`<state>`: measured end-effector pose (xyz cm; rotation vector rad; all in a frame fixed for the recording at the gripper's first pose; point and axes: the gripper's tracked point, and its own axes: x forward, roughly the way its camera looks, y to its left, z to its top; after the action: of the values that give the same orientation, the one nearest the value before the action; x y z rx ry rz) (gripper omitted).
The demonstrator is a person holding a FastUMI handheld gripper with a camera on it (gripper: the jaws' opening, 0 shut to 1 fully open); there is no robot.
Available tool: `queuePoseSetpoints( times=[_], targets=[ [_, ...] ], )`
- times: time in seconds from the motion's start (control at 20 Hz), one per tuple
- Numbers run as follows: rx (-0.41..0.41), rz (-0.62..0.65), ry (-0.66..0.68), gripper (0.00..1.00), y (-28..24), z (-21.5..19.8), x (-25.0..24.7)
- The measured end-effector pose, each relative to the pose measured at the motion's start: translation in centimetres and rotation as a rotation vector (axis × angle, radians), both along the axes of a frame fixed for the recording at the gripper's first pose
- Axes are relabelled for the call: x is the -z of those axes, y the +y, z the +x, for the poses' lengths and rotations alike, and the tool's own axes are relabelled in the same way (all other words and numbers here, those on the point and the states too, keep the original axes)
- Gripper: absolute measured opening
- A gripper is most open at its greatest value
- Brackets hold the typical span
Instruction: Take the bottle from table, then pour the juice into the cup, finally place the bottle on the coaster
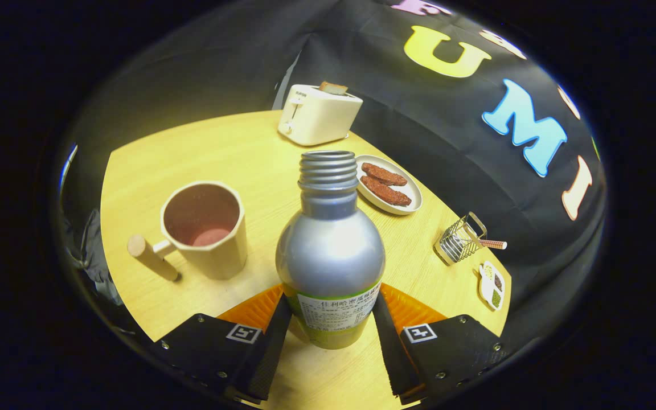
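A silver metal bottle (329, 250) with a green-edged label stands upright between my fingers, and its threaded neck is uncapped. My gripper (331, 310) is shut on the bottle's lower body, one finger pressing on each side. I cannot tell whether the bottle's base rests on the wooden table (237, 148) or hangs just above it. A beige cup (205, 228) with a wooden handle stands ahead of the left finger, to the left of the bottle. Its inside is dark with a pinkish patch at the bottom.
A white toaster (318, 115) with a slice in it stands at the table's far edge. A plate (413, 199) holding brown pieces lies behind the bottle on the right. Near the right rim are a wire holder (460, 238) and a small dish (492, 285).
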<state>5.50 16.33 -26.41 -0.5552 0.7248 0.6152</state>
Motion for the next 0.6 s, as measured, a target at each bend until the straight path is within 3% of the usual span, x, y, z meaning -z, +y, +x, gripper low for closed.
queuePoseSetpoints(
  times=[0.6],
  targets=[
    [0.121, 0.344, 0.010, 0.76, 1.9, 6.6, -0.8]
  ],
)
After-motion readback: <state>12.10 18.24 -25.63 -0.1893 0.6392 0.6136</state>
